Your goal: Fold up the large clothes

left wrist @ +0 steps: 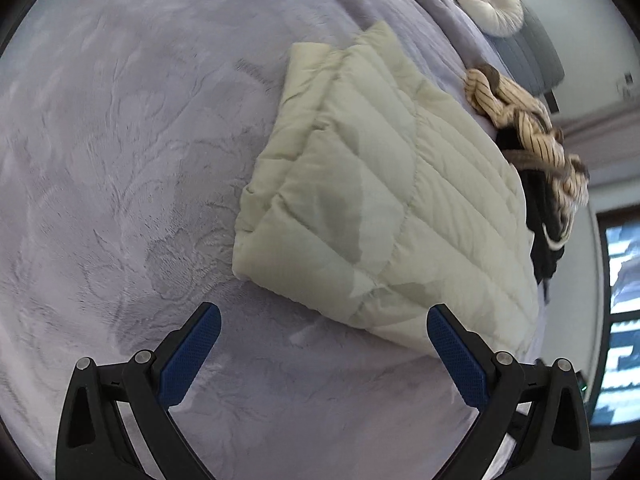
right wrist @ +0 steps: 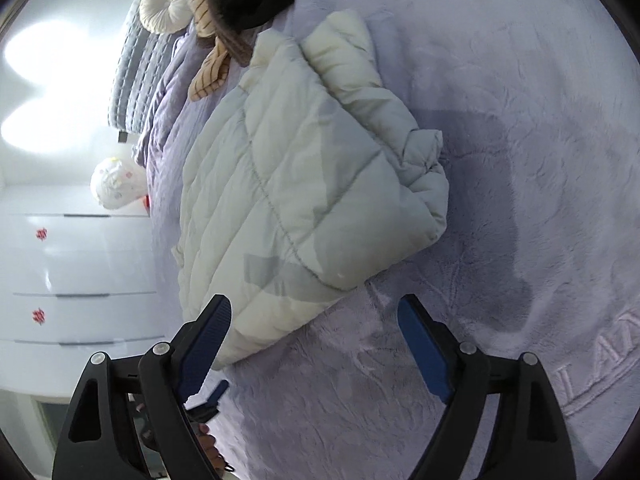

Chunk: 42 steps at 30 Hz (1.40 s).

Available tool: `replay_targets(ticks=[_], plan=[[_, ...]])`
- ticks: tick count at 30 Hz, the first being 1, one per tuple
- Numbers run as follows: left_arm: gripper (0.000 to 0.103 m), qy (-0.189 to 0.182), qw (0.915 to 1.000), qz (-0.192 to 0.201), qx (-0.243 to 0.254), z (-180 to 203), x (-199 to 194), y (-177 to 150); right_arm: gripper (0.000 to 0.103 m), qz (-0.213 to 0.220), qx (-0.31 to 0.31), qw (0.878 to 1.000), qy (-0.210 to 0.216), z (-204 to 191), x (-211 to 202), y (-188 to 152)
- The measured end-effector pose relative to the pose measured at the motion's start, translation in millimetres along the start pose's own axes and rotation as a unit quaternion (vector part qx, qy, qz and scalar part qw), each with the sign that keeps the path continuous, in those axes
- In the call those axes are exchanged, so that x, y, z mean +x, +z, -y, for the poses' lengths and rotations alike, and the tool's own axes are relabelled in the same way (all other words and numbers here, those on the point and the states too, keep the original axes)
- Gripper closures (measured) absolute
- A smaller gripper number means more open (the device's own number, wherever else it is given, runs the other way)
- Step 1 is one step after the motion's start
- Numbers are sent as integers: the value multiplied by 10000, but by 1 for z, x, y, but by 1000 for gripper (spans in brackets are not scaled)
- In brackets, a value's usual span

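A: How are the two grippers posed?

B: The left gripper [left wrist: 323,322] is held low over the lavender bed cover [left wrist: 120,160], its blue pads spread wide and nothing gripped; the near edge of the cream puffer jacket [left wrist: 380,200] is seen just beyond the tips. The right gripper [right wrist: 314,314] is likewise spread wide and empty, with its left finger overlapping the jacket's [right wrist: 288,184] near corner in the view; contact cannot be told.

A: What can be counted?

B: One folded jacket is laid on the bed. One round white cushion [left wrist: 491,4] and one heap of striped and black clothes [left wrist: 532,136] are seen past it.

A: What is shown in one view only?

B: A white chest of drawers [right wrist: 80,272] and embossed lettering [right wrist: 600,368] on the cover are seen only from the right wrist. A window [left wrist: 624,312] is seen only from the left wrist.
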<state>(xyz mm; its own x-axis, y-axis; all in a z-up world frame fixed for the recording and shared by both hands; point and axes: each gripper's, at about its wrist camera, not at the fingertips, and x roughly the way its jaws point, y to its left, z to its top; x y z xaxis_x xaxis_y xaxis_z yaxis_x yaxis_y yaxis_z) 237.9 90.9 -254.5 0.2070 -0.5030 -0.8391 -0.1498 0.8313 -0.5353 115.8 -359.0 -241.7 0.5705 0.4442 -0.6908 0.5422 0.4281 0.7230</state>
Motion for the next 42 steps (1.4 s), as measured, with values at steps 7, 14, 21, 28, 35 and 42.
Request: replay_targets(ticks=[7,14,21,28,35,42], plan=[[0,-266,9992,139,-272,-9,13,16,15,90,379,9987,340,14,20,4],[0,-382,9981,270,-396,-3,31,42,15,164,1071,9880,1101,32,42,25],[8,-369,9986,277,-254,1,41,54,16,169,1382,9800,1422,39,63,39],[70,-763,9965,303,151,11,32,60,69,119,1458,9754,1648,35,78,37],[75,-1099,9923,371,439,21,2,56,79,175,1292,9709,2010,30,64,30],[75,-1129,9898,236,836,18,-40,30,79,151,1190,9688,2170,35,32,-4]])
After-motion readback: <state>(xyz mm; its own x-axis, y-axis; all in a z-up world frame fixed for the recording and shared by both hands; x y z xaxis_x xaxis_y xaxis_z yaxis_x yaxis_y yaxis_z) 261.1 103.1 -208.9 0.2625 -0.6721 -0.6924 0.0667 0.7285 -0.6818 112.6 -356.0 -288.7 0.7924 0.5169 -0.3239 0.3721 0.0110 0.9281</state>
